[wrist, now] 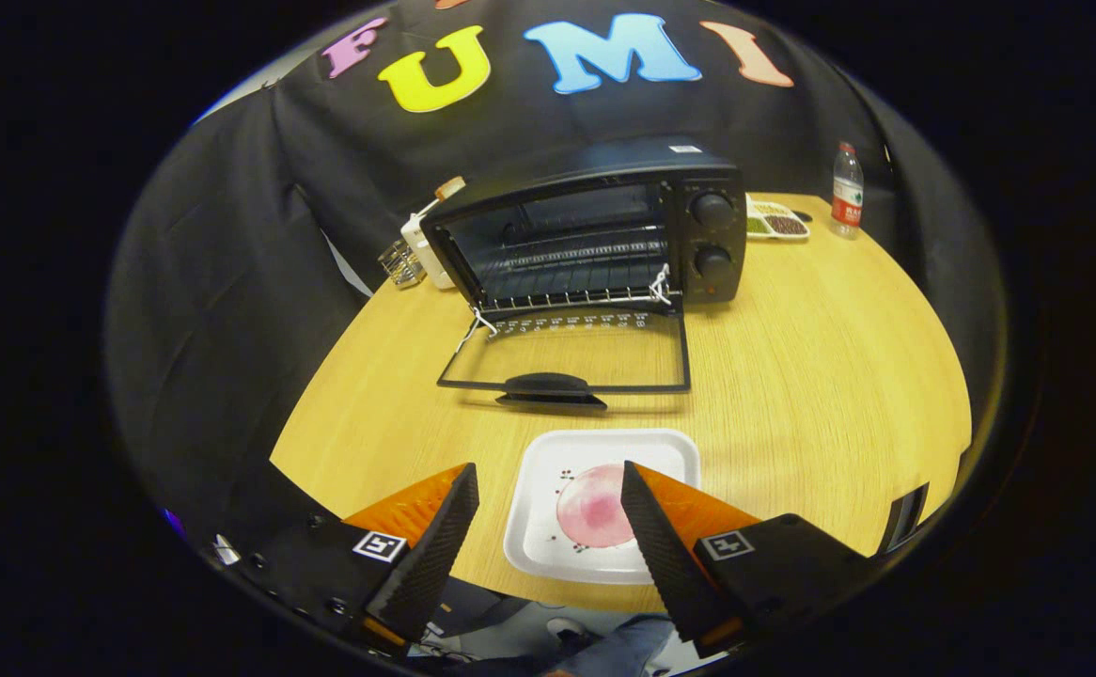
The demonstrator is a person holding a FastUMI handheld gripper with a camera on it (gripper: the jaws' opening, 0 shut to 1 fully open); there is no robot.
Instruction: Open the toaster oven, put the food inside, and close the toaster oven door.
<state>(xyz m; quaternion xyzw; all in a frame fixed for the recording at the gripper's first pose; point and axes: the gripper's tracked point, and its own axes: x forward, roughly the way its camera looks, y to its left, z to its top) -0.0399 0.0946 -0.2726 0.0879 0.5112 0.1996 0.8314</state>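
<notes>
In the gripper view my gripper (548,480) hangs with its fingers (435,555) spread wide apart, gripping nothing and touching nothing. The white plate (548,555) lies on the wooden table (821,376) between and just beneath them, carrying a round pink piece of food (593,517) close against my right finger. Beyond the plate stands the toaster oven (604,235), its mouth facing me and its long axis running left to right. Its door (567,362) is dropped flat on the table toward the plate, handle (548,387) nearest me. Right of the oven sit a small dish (775,222) and a water bottle (847,190); left of it a white object I cannot identify.
</notes>
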